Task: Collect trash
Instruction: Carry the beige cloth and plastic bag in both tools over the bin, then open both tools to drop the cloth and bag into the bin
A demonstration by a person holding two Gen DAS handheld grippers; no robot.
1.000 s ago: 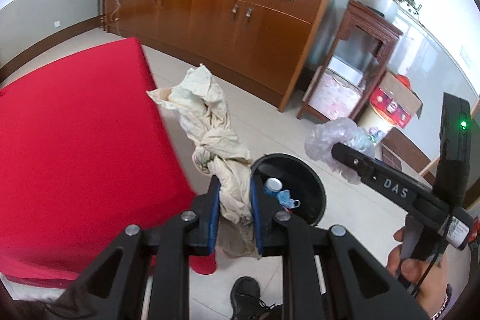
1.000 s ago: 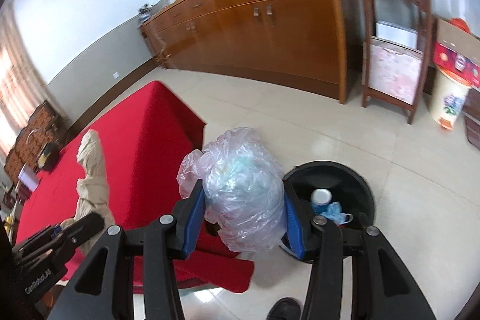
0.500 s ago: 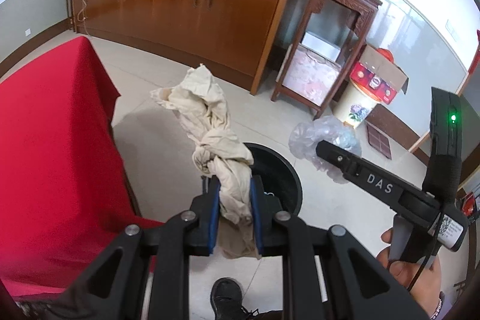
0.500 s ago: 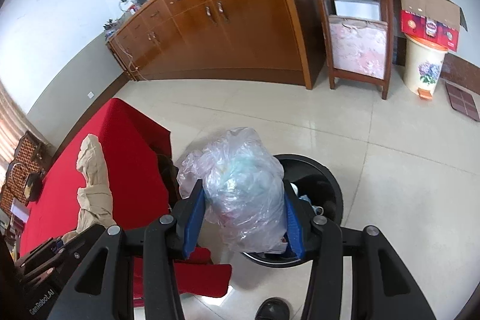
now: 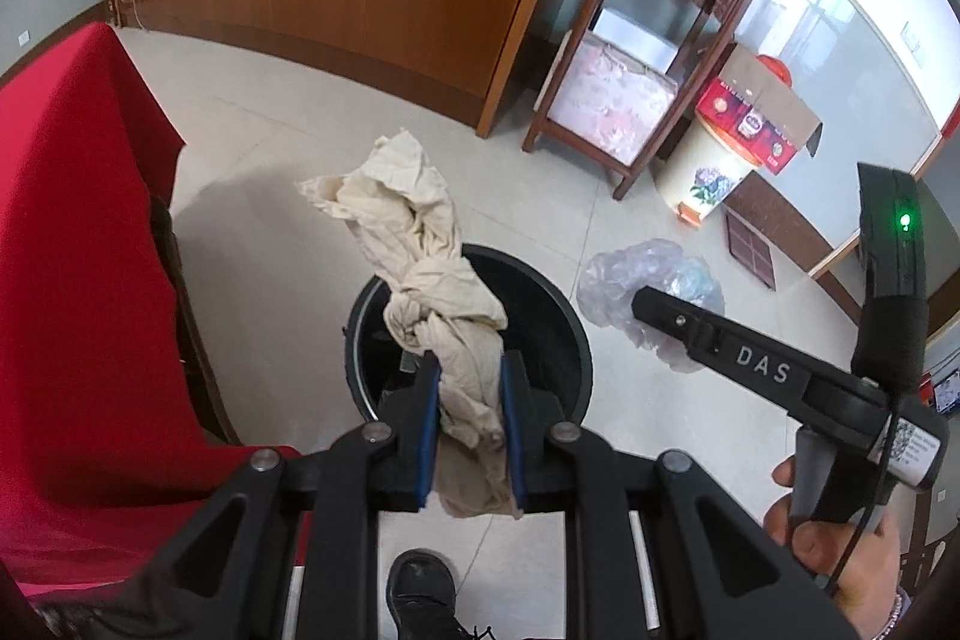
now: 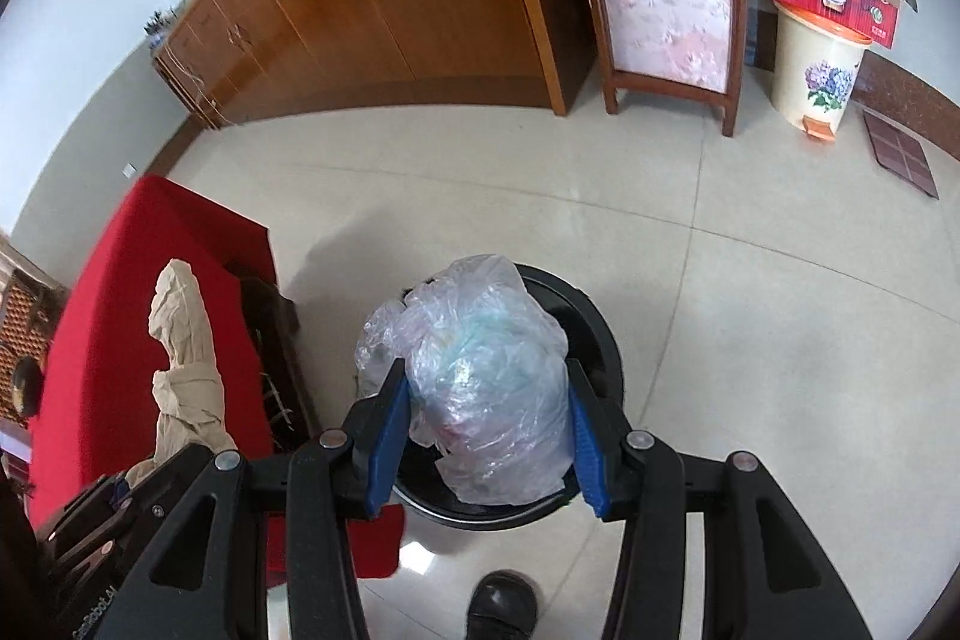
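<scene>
**Both loads held above the bin**

While the left gripper (image 5: 470,415) pinches a crumpled beige cloth (image 5: 420,274) over the black bin (image 5: 558,334), the right gripper (image 6: 486,436) clamps a clear plastic bag (image 6: 480,370), apparently above its rim.

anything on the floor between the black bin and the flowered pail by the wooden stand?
Bare tile. In the right wrist view, nothing lies on the floor between the black bin and the flowered pail; a dark mat sits off to the pail's right.
</scene>
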